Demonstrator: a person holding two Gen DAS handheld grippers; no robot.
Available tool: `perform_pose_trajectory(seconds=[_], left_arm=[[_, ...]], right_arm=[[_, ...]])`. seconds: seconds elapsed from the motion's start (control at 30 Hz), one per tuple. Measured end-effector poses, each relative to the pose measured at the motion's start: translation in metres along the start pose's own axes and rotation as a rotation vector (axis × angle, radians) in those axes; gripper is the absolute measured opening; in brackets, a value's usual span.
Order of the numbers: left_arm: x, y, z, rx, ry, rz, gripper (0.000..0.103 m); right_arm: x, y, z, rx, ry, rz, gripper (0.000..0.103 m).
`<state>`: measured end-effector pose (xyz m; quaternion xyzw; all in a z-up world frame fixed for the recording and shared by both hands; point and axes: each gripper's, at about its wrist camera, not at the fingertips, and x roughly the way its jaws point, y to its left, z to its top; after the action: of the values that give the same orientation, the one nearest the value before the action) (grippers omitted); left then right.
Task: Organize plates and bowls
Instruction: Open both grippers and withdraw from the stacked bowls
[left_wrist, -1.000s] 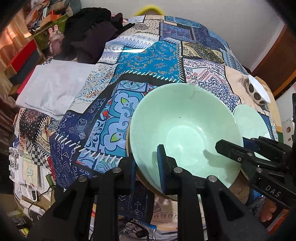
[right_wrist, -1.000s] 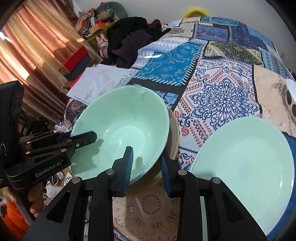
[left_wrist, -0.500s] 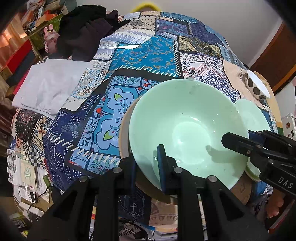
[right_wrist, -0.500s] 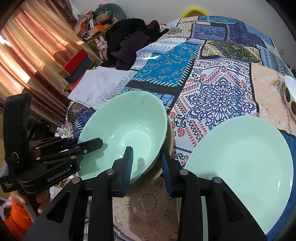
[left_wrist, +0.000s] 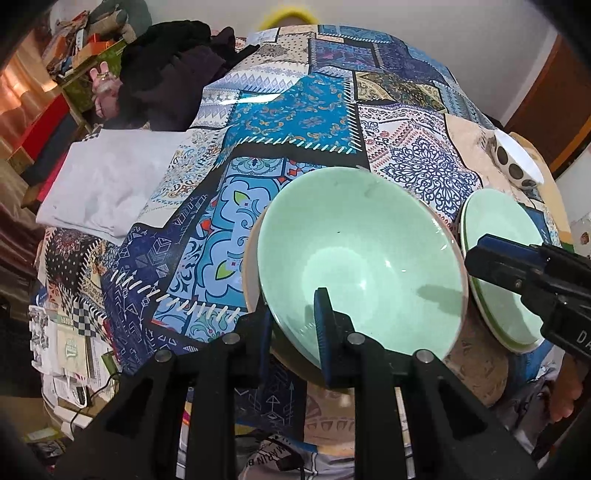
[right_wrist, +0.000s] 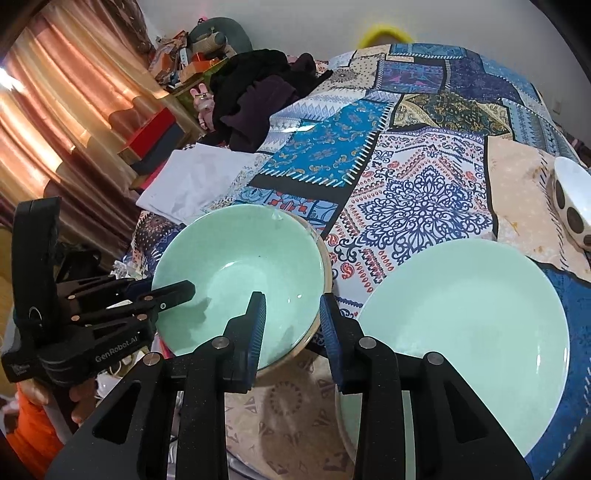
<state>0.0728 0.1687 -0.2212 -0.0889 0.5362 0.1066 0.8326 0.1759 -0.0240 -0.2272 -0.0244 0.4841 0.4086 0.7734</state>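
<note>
A mint green bowl (left_wrist: 362, 254) sits nested in a tan bowl (right_wrist: 325, 258) near the table's front edge. My left gripper (left_wrist: 295, 325) straddles the green bowl's near rim, one pad inside and one outside, and grips it. The bowl also shows in the right wrist view (right_wrist: 240, 273), with the left gripper (right_wrist: 177, 291) at its left rim. My right gripper (right_wrist: 291, 317) is partly open over the bowl's right rim, holding nothing. A mint green plate (right_wrist: 469, 325) lies to the right, also in the left wrist view (left_wrist: 498, 280).
A white bowl with dark dots (right_wrist: 572, 206) stands at the far right, also seen in the left wrist view (left_wrist: 517, 162). A folded white cloth (left_wrist: 103, 188) and dark clothes (left_wrist: 173, 74) lie at the left. The patchwork tablecloth (right_wrist: 417, 184) covers the table.
My right gripper has drawn back to the right, out of the green bowl to its right rim. The left gripper keeps its hold on the near rim and the view has shifted slightly.
</note>
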Motion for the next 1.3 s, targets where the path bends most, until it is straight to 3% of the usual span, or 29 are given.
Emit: perform_pose_trajectory(seconds=[0.23,0.6,0.7,0.87,1.07,1.3], left_arm=[[-0.019,0.003,0.005,-0.025,-0.026,0.021,0.021],[-0.077,-0.032,0.030,0.022,-0.196,-0.014,0.025],[-0.082,-0.050,0.040,0.046,-0.219,-0.037,0.030],[-0.083,-0.085,0.058,0.077,-0.264,-0.069,0.051],[-0.073,-0.133,0.085,0.124,-0.287,-0.089,0.069],[-0.040,-0.170,0.120,0.135,-0.219,-0.173,0.070]], right_arm=[[-0.012,-0.007,0.001,-0.005,-0.030,-0.006,0.029],[-0.072,-0.038,0.010,0.017,-0.170,-0.079,0.029],[-0.090,-0.053,0.012,0.026,-0.209,-0.107,0.033],[-0.117,-0.086,0.013,0.060,-0.260,-0.154,0.041],[-0.137,-0.128,0.009,0.111,-0.297,-0.254,0.055],[-0.143,-0.180,0.009,0.177,-0.288,-0.342,0.058]])
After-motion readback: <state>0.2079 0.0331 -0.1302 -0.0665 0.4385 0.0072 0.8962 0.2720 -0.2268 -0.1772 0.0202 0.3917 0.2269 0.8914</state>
